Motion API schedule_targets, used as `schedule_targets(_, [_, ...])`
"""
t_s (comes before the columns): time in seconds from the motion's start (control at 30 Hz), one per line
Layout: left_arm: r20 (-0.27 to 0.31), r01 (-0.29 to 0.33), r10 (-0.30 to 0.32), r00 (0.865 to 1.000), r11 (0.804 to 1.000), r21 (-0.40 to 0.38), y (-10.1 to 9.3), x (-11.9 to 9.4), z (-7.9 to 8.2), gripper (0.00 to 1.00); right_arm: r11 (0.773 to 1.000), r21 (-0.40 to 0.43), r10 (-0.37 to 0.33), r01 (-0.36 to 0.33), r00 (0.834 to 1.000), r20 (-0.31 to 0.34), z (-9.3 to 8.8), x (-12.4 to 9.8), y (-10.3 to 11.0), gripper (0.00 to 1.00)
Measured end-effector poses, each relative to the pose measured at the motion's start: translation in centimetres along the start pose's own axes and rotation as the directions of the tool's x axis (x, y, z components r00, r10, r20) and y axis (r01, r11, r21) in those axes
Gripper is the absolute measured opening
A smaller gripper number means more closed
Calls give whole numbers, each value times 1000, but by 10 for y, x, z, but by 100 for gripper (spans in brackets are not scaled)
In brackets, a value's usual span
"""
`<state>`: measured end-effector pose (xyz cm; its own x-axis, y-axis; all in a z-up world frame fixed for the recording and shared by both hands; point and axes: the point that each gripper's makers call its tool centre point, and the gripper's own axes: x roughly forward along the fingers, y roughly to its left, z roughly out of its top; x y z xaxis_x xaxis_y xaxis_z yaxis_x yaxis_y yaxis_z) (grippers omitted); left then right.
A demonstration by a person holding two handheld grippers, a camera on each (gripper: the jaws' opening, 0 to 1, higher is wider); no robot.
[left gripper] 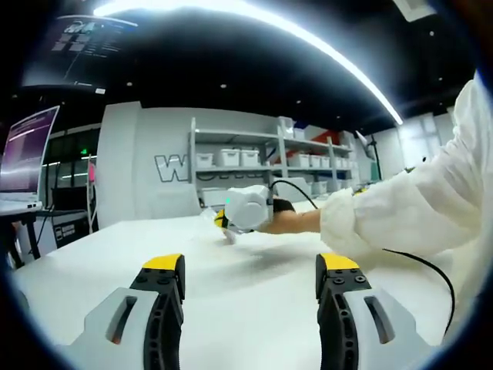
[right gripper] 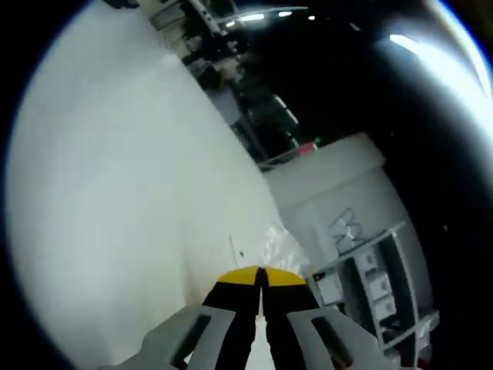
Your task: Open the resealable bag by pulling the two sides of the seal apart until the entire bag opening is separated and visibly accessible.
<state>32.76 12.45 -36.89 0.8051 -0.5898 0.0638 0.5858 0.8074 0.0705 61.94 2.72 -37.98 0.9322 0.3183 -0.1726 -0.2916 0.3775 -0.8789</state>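
Your left gripper [left gripper: 250,281] hovers above the desk [left gripper: 231,308], jaws wide apart and empty. Farther out, mid-desk, your right gripper [right gripper: 259,275] is closed on the bag [right gripper: 281,245] edge. Step in hand: first grip. Next, bring the left across to pinch the opposite seal side

a broad white worktop [left gripper: 231,285] runs flat and plain from the near edge toward the back of the left gripper view, its surface matte and unmarked. in the right gripper view the same white worktop [right gripper: 115,193] tilts steeply across the frame (the camera is rolled, not the surface), and a crinkled clear resealable bag [right gripper: 281,247] lies flat on it, with a thin straight edge line and a small dark speck showing just beside the plastic.
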Motion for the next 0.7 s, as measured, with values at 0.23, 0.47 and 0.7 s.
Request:
schedule_targets(0.23, [5, 3, -3, 1000, 1000, 0, -4, -1, 2, 68, 971, 238, -15, 5, 999, 41, 3, -17, -18, 0])
schedule_targets(0.47, [5, 10, -10, 1000, 1000, 1, -9, -1, 3, 68, 939, 343, -14, -11, 997, 71, 5, -28, -28, 0])
schedule_targets(0.7, [2, 10, -10, 1000, 1000, 4, -10, -4, 3, 68, 921, 388, -10, -32, 994, 105, 14, -43, -32, 0])
